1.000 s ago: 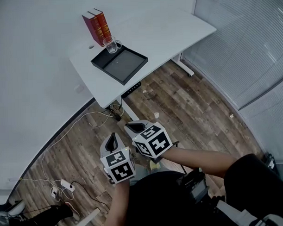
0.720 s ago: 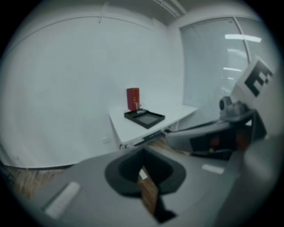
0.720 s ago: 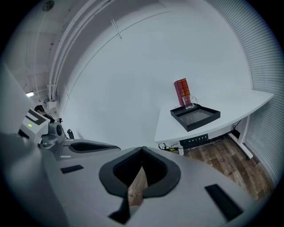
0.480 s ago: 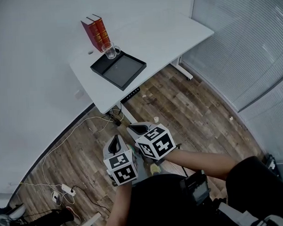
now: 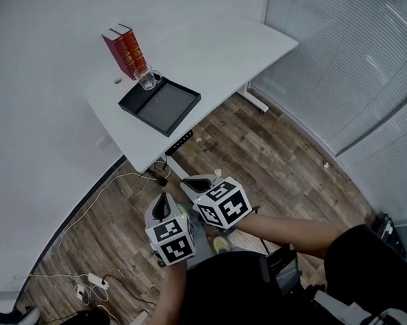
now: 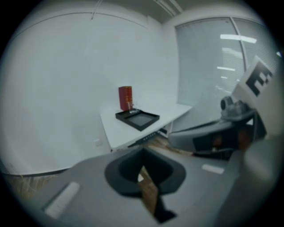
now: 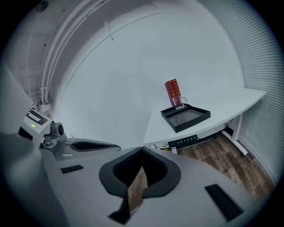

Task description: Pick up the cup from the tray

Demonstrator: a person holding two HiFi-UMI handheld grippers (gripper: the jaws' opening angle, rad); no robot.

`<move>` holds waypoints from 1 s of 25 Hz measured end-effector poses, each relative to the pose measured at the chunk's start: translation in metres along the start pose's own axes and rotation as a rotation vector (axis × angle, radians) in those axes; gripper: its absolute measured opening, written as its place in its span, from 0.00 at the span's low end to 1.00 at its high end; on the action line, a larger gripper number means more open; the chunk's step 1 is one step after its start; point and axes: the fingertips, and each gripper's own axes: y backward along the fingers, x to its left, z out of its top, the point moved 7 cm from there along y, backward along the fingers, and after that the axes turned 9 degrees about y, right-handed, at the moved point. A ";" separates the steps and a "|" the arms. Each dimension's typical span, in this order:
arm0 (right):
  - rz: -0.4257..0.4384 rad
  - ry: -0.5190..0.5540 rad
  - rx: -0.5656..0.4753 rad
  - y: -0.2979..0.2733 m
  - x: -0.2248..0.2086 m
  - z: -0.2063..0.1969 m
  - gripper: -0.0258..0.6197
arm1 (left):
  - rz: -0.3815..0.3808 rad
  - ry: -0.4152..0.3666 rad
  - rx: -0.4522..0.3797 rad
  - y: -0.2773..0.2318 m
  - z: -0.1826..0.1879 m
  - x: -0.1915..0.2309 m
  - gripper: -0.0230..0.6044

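1. A clear glass mug [image 5: 146, 77] stands at the far corner of a black tray [image 5: 163, 106] on a white desk [image 5: 220, 54], upper left of the head view. It is just beside two red books [image 5: 125, 50].
2. Low in the frame, the left gripper [image 5: 161, 203] and right gripper [image 5: 194, 184] hang over the wood floor [image 5: 270, 156], well apart from the desk. Both pairs of jaws are pressed together with nothing between them.
3. The mug is likely rigid, smooth-walled and slippery, breakable if knocked against the tray rim, and light if empty; its contents cannot be made out.
4. The handle points toward frame right. A firm, level pinch across the body below the rim, clear of the handle, looks safest.
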 end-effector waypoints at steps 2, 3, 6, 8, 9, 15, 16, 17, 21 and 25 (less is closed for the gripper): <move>-0.006 -0.004 0.006 -0.002 -0.006 0.000 0.06 | -0.015 -0.009 0.004 -0.006 0.002 -0.003 0.04; -0.010 -0.007 0.010 -0.005 -0.009 0.000 0.06 | -0.022 -0.007 0.005 -0.009 0.003 -0.002 0.04; -0.018 -0.015 0.017 -0.015 -0.014 0.002 0.06 | -0.028 0.009 0.001 -0.019 0.006 0.005 0.04; -0.020 -0.015 0.016 -0.021 -0.017 0.005 0.06 | -0.030 0.008 -0.005 -0.025 0.010 0.008 0.04; -0.021 -0.014 0.016 -0.025 -0.018 0.007 0.06 | -0.033 0.008 -0.007 -0.029 0.012 0.009 0.04; -0.034 -0.012 0.024 -0.054 -0.034 0.027 0.06 | -0.044 0.020 -0.002 -0.059 0.034 0.026 0.04; -0.038 -0.013 0.027 -0.060 -0.036 0.030 0.06 | -0.046 0.021 0.001 -0.065 0.037 0.030 0.04; -0.043 -0.015 0.029 -0.066 -0.039 0.034 0.06 | -0.048 0.022 0.003 -0.070 0.041 0.034 0.04; -0.064 -0.031 0.038 -0.088 -0.051 0.049 0.06 | -0.064 0.024 0.010 -0.095 0.060 0.049 0.04; -0.089 -0.034 0.044 -0.109 -0.064 0.066 0.06 | -0.092 0.017 0.011 -0.120 0.082 0.061 0.04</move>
